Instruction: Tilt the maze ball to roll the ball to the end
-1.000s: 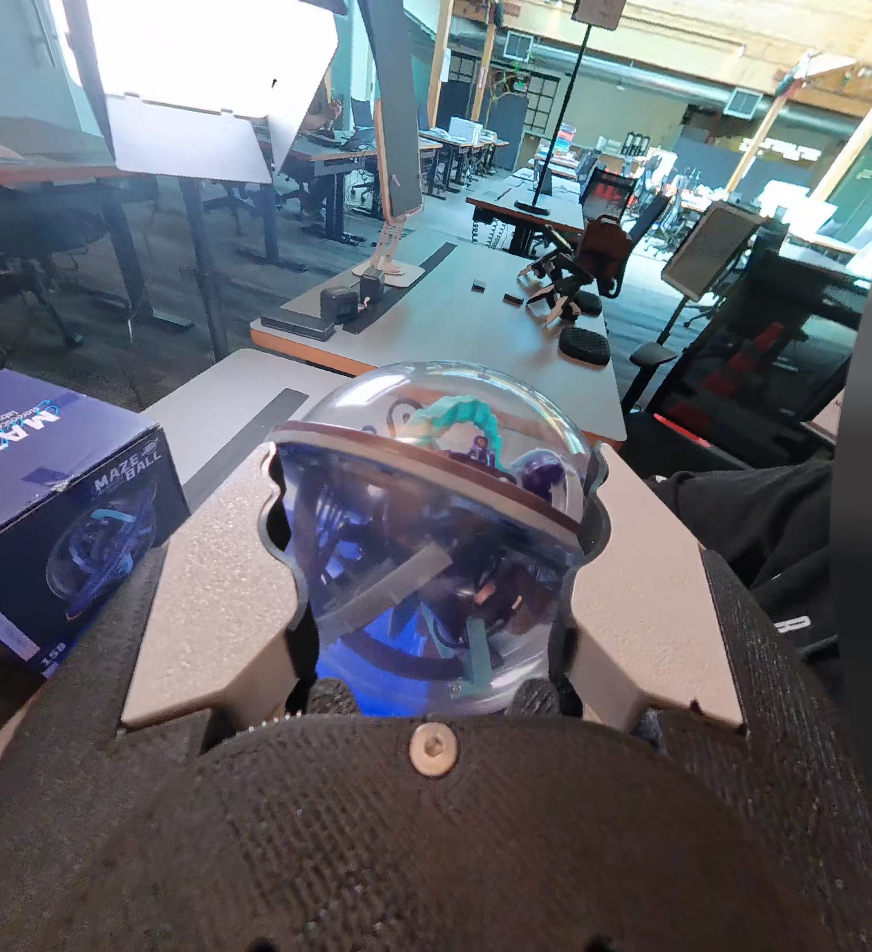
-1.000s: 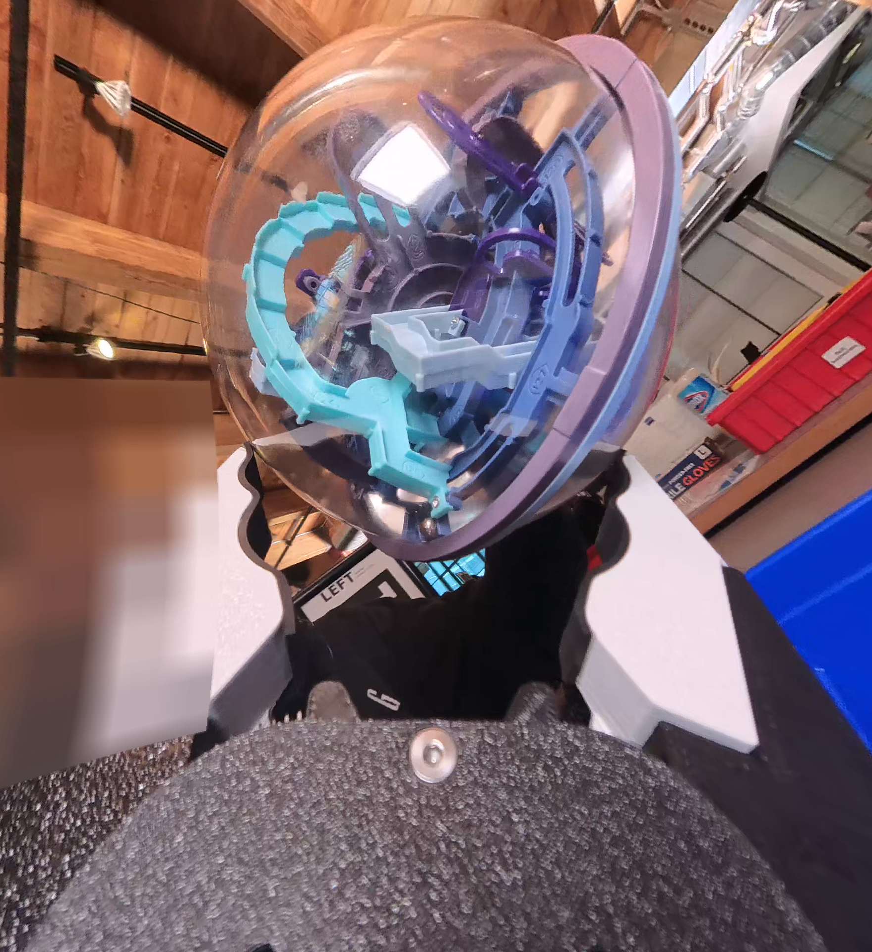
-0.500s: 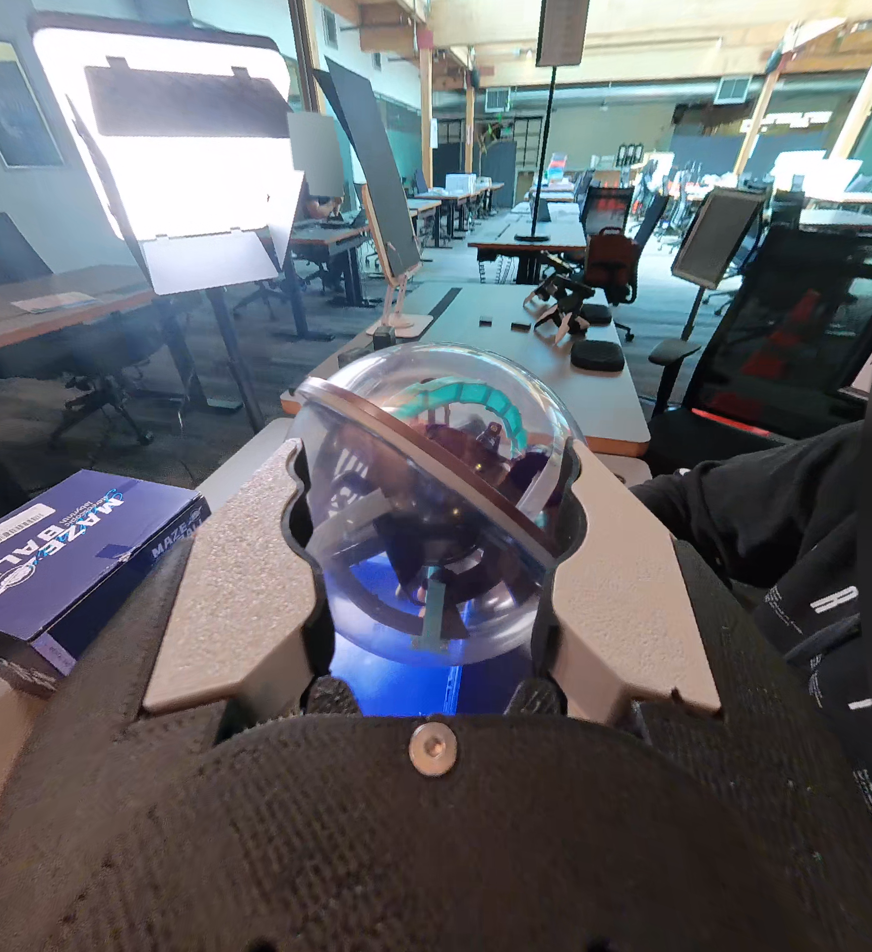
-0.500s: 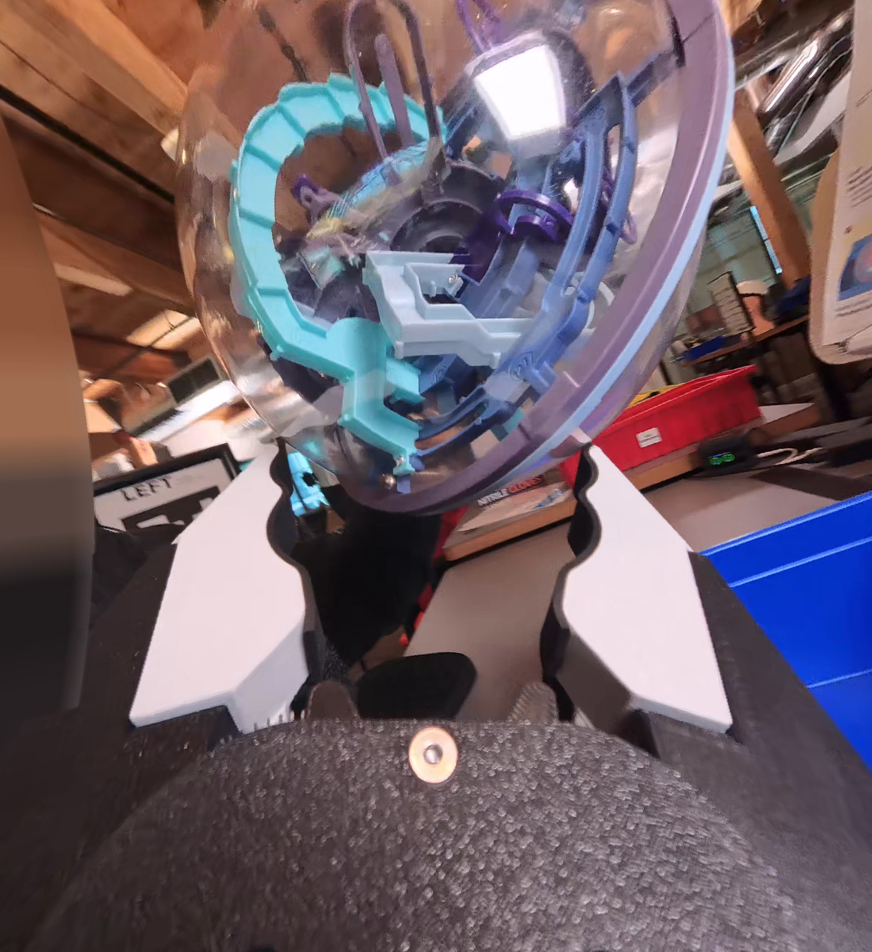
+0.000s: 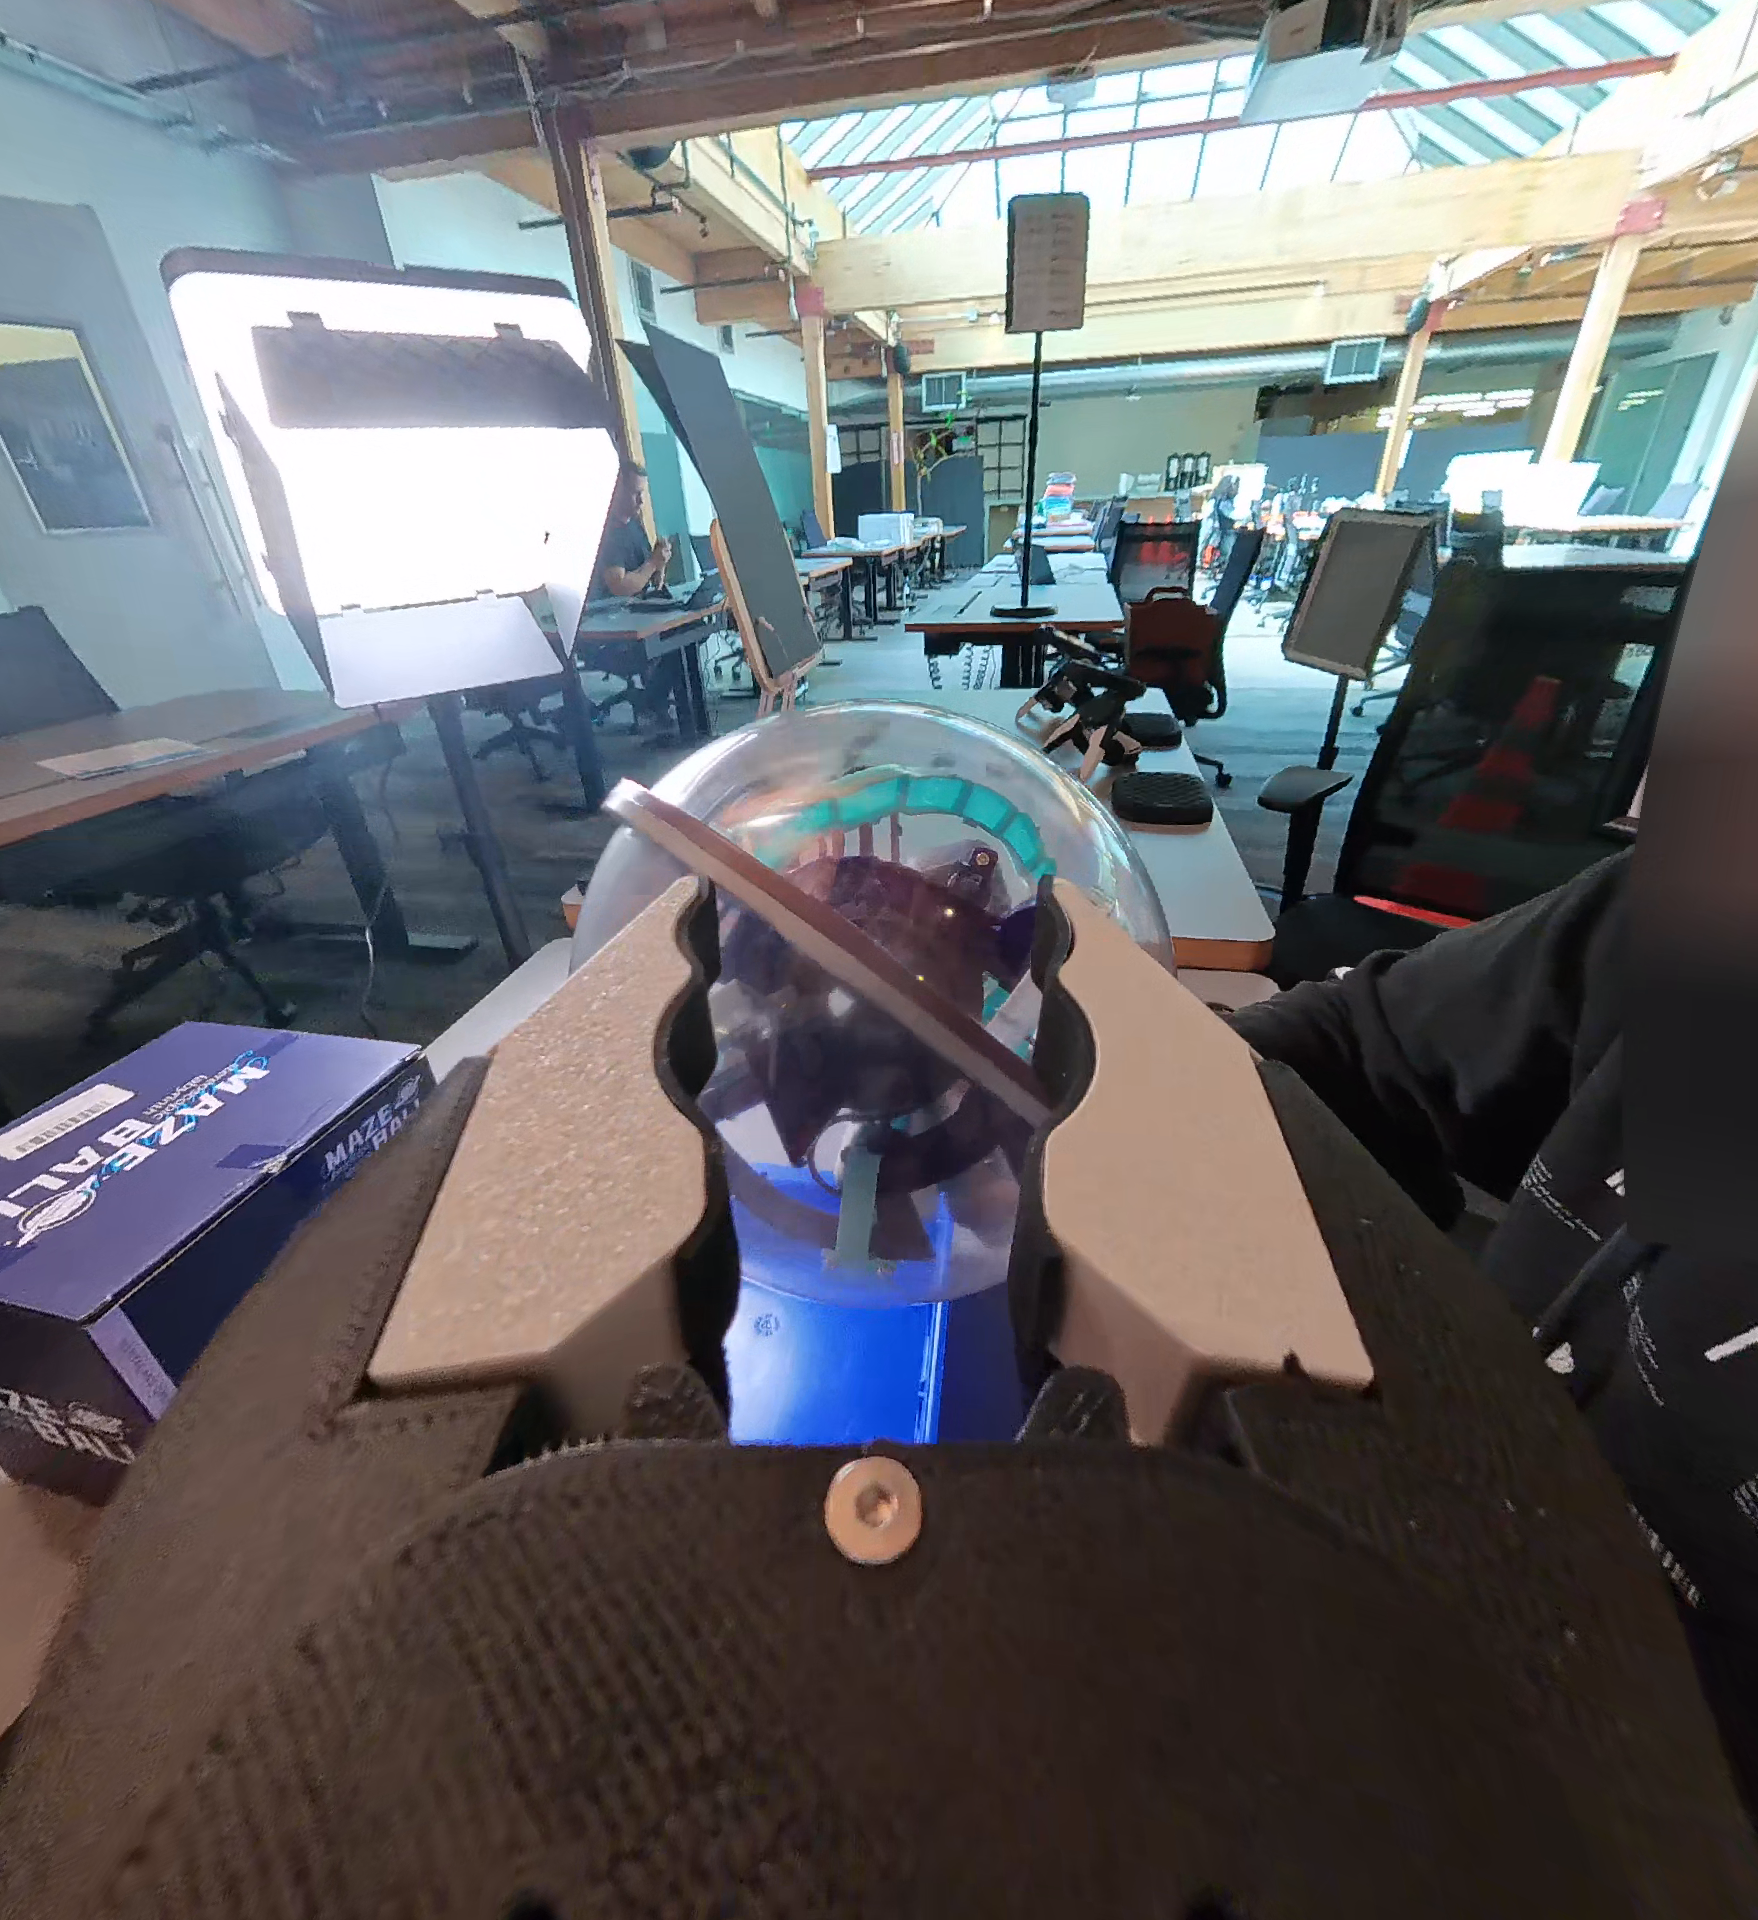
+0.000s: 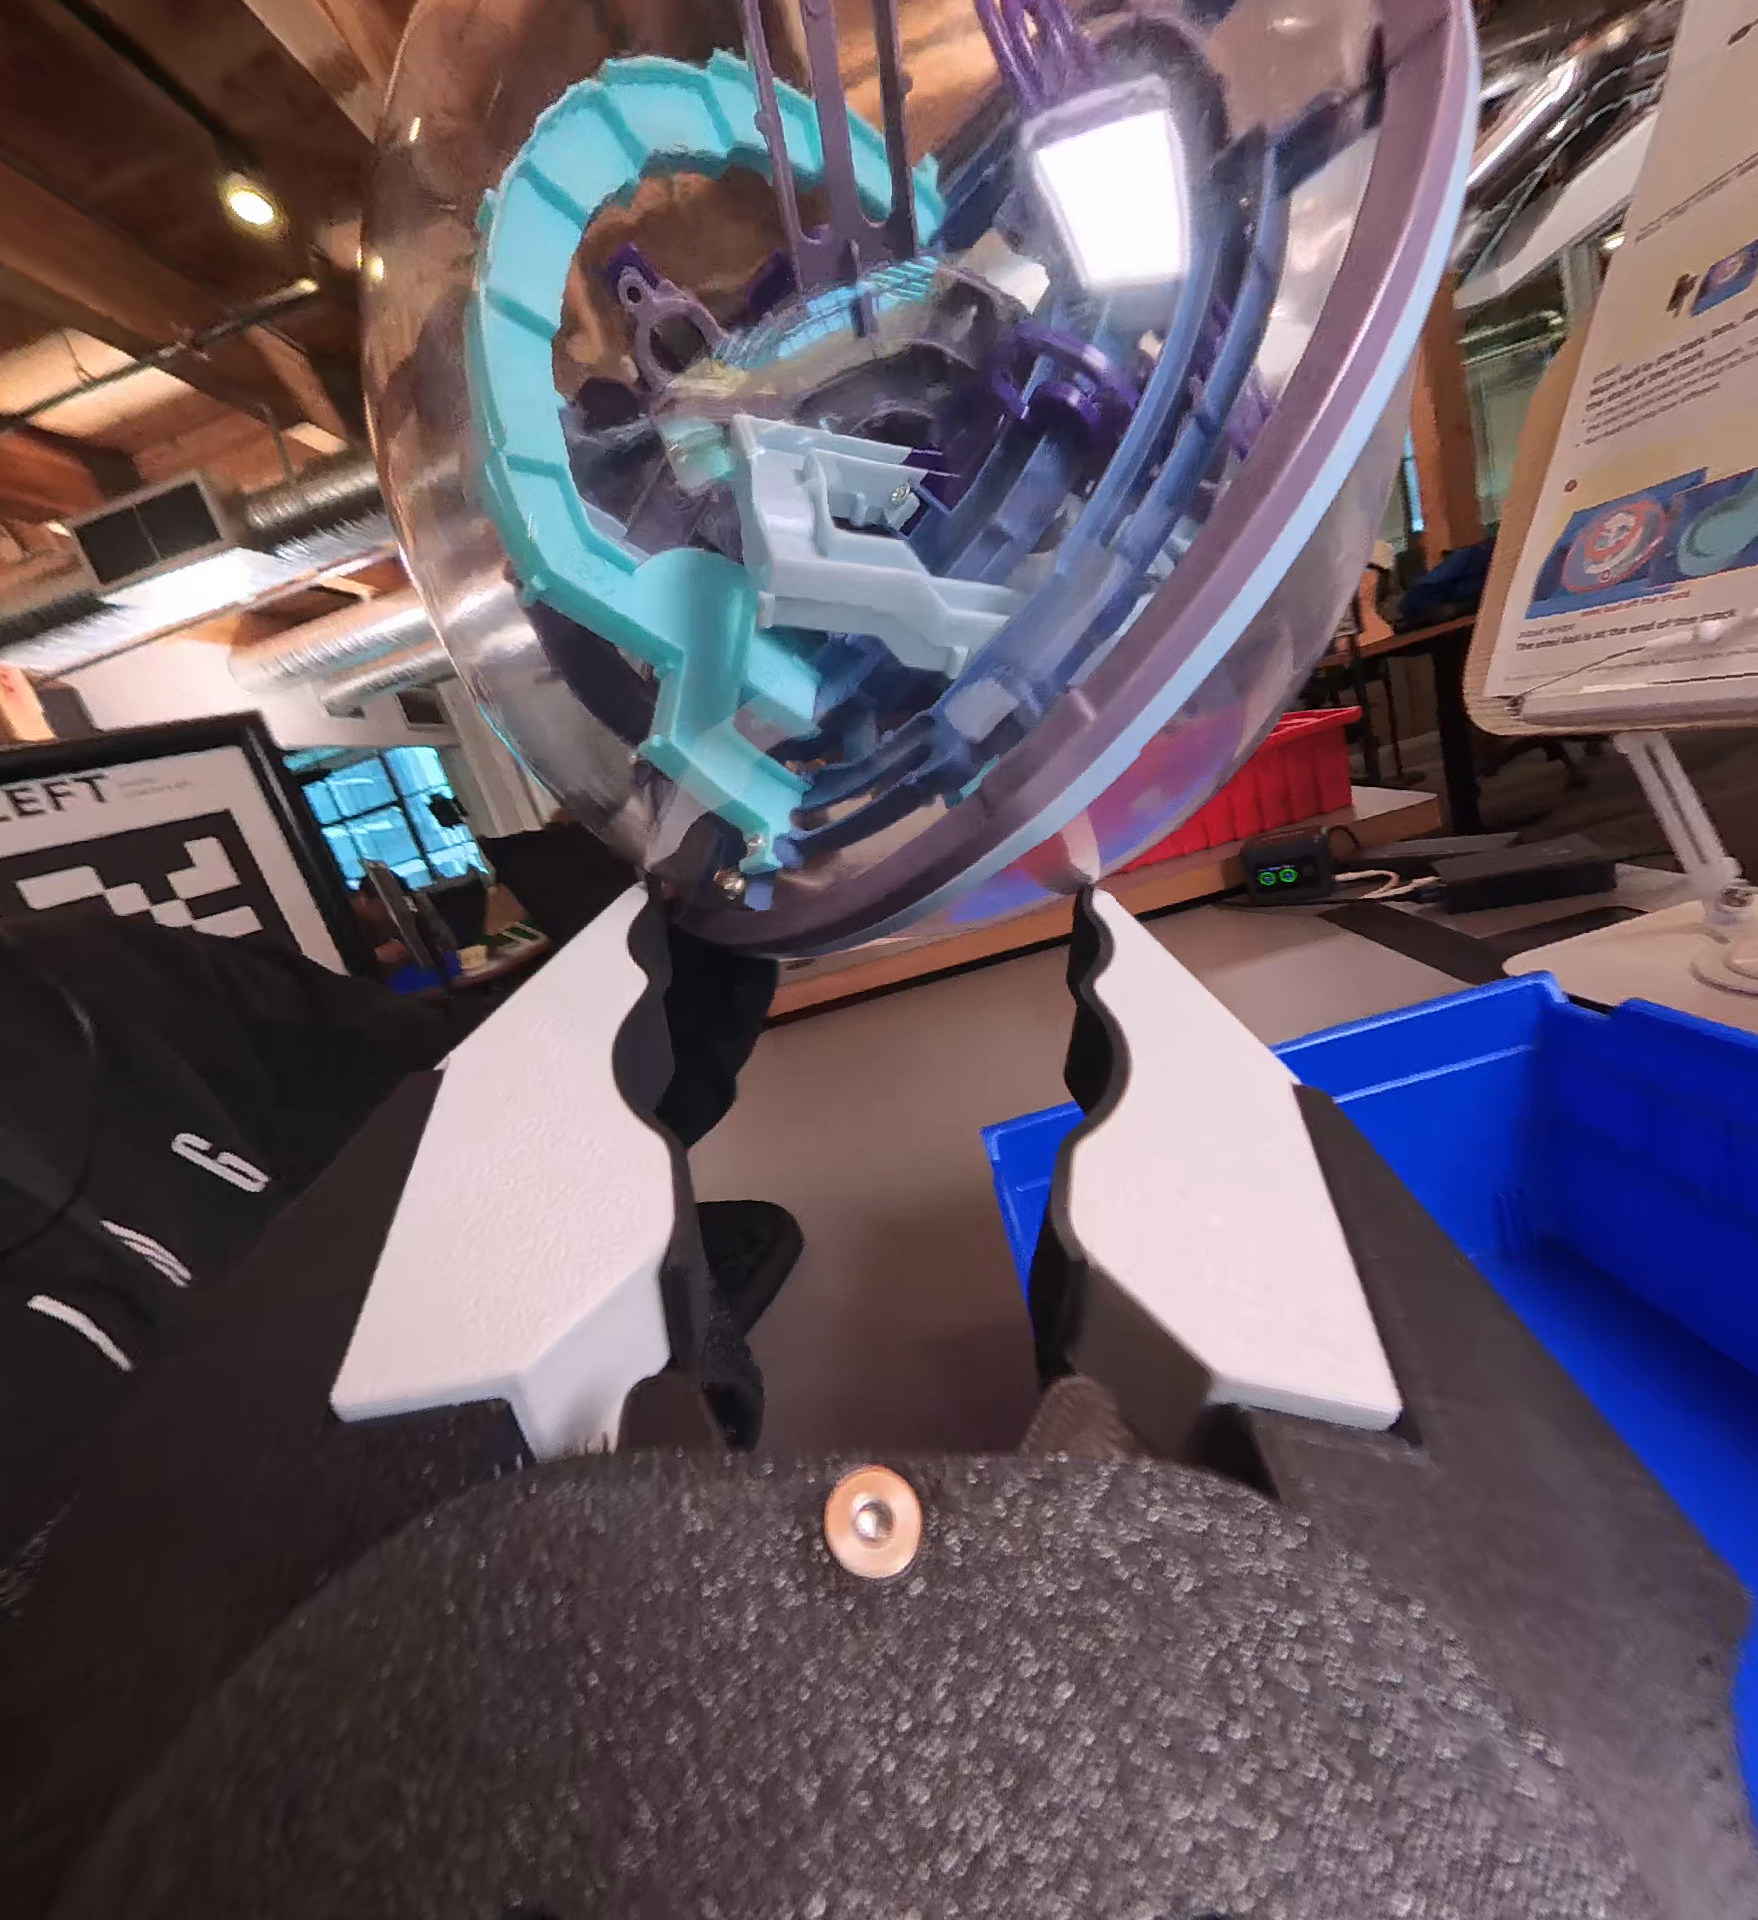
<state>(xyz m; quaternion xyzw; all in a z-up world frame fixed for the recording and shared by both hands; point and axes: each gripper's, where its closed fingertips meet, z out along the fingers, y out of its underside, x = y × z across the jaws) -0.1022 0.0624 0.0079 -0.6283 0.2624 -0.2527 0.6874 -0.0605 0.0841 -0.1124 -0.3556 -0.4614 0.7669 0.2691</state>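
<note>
Holding: left claw (image 5: 870,1023) clamped on maze ball (image 5: 885,997), frame centre
Right claw (image 6: 870,914): tips cradle underside, clench unclear
Handling: rigid, slick, prob light; grip purple rim (image 6: 1301,582)

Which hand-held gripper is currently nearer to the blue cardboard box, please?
Left. The left hand-held gripper, shut on the maze ball, is right beside the box; the right one's view shows no box.

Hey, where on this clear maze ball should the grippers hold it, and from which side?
Hold the maze ball on its smooth clear shell, one gripper on each opposite side, clear of the raised seam band. The left gripper already cradles it that way in its notched fingers; the right gripper touches only by its tips, from below.
</note>
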